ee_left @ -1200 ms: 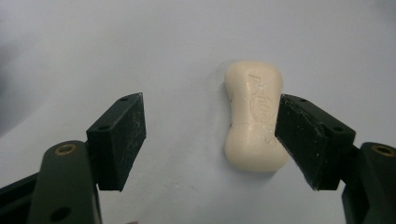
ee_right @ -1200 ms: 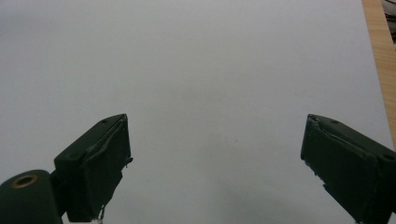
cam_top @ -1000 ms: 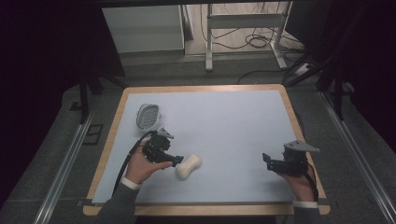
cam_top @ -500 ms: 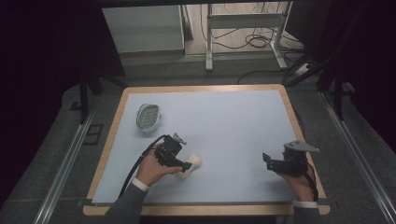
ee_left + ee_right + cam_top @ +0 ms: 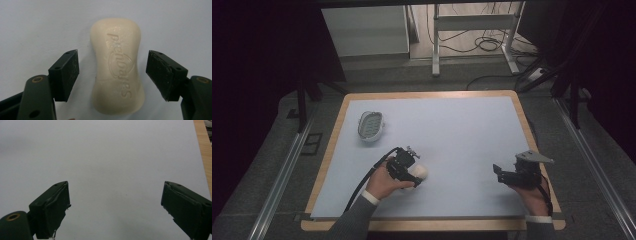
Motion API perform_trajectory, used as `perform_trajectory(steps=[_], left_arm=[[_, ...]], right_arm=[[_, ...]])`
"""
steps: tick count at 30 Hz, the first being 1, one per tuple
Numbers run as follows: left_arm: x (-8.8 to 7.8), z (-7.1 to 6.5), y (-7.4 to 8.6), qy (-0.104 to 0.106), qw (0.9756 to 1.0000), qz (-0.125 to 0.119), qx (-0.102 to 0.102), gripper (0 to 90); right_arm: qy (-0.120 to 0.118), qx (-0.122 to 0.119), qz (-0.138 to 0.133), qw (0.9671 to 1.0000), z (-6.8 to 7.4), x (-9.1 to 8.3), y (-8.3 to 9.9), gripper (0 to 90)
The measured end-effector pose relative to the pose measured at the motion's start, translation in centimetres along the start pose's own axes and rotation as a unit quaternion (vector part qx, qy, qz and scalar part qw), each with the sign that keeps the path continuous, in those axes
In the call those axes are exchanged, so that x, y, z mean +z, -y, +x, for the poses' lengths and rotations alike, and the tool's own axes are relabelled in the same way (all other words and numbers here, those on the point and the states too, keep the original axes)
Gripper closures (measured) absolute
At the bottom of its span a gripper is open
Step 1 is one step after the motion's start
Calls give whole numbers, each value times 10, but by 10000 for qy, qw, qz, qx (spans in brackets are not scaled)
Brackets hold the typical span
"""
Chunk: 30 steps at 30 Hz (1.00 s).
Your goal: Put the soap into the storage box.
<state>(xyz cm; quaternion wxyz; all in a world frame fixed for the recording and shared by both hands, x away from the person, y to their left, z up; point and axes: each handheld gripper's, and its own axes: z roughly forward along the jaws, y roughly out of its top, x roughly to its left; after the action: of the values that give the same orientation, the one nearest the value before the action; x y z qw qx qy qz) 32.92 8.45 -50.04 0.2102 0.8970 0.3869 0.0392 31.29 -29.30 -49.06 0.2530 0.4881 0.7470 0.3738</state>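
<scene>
Soap bar [image 5: 117, 70]: cream, waisted bar lying flat on the pale blue table surface [image 5: 462, 130], near the front edge and left of centre.
Soap lettering: the left gripper view shows embossed script running along the top face, seen upside down; it appears to read "Safeguard". In the high view the bar [image 5: 421, 172] is a small pale shape and the lettering is too small to tell.
Left gripper [image 5: 112, 72]: jaws have just been closing and stand spread, one on each side of the bar's waist. A gap of table shows between each pad and the soap; no contact.
Left gripper, high view: the left gripper [image 5: 406, 169] covers the near-left part of the bar, so the gaps cannot be judged from there.
Right gripper [image 5: 115, 207]: jaws wide apart over bare blue surface, nothing between them. A strip of the wooden table border [image 5: 203, 152] shows at the far right of its view.
Right gripper, high view: the right gripper [image 5: 507, 174] is held near the front right, well apart from the soap.
Soap dish [image 5: 370, 125]: grey oval with a studded floor, at the far left of the table, apart from the bar.
</scene>
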Motion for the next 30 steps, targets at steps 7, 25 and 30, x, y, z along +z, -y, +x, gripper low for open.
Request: perform_trajectory(steps=[7, 25, 30], left_arm=[[7, -1, 0, -149, 9998, 154, 16, 339], [5, -1, 2, 5, 9998, 138, 156, 497], [-7, 8, 2, 161, 9998, -49, 70, 497]], right_arm=[[28, 2, 10, 10000, -1, 0, 0, 81], [97, 55, -3, 9999, -3, -2, 1, 81], [130, 100, -19, 9999, -5, -2, 1, 81]])
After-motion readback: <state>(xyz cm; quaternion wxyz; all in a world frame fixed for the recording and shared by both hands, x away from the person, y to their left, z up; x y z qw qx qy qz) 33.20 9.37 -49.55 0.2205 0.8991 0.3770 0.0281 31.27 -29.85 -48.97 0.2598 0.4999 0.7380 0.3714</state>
